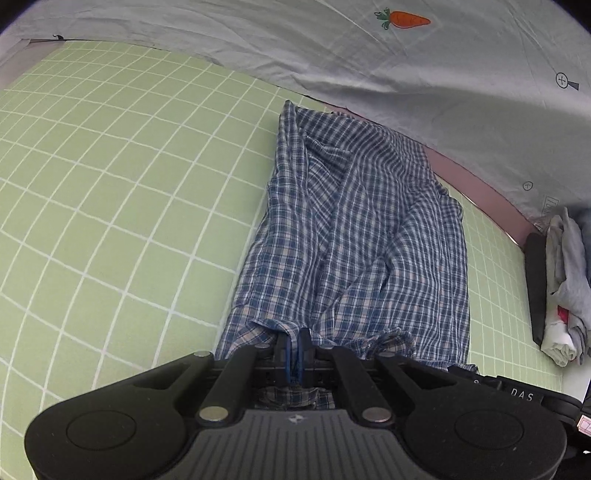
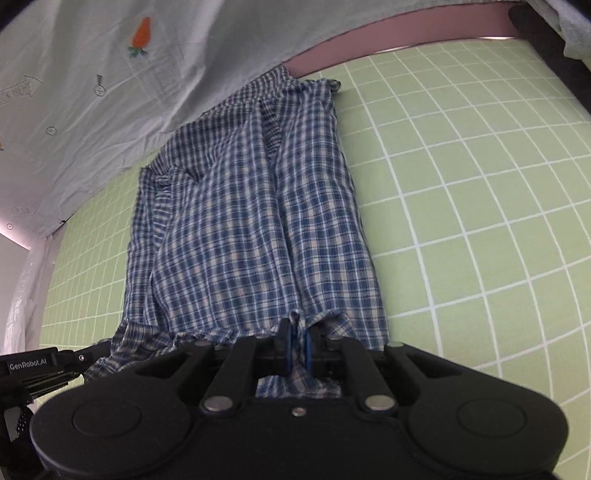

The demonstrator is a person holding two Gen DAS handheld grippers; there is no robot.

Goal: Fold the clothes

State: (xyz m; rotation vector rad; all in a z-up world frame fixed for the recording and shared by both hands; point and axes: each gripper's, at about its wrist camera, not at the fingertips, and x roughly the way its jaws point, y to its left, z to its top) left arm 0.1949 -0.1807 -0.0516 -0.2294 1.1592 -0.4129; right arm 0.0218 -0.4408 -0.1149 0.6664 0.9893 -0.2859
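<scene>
1. Bedding forms the work surface: a green sheet [image 1: 110,192] with a white grid covers most of both views.
2. Pale grey cloth [image 1: 369,66], printed with an orange carrot [image 1: 406,18] and small line drawings, runs along the far edge of the sheet; a pink band [image 2: 388,33] shows between the two.
3. Checked shirt [image 1: 362,236] in blue and white lies on the green sheet, creased and bunched lengthwise, its far end at the grey cloth and its near hem lifted at the grippers.
4. Left gripper [image 1: 294,347]: jaws nearly together, pinching a fold of the shirt's near hem on its left side; fabric shows between the blue pads and behind them.
5. Right gripper [image 2: 298,345]: jaws likewise narrow, clamped on a fold of the same hem on its right side. The two grippers are near each other, each at the edge of the other's view.
6. Black holder [image 1: 535,288] stands at the right edge of the left wrist view, on the sheet and apart from the shirt. Only its near wall shows, so its kind cannot be told. Contents: a stack of folded garments [image 1: 565,280], grey and white with a red patch.
</scene>
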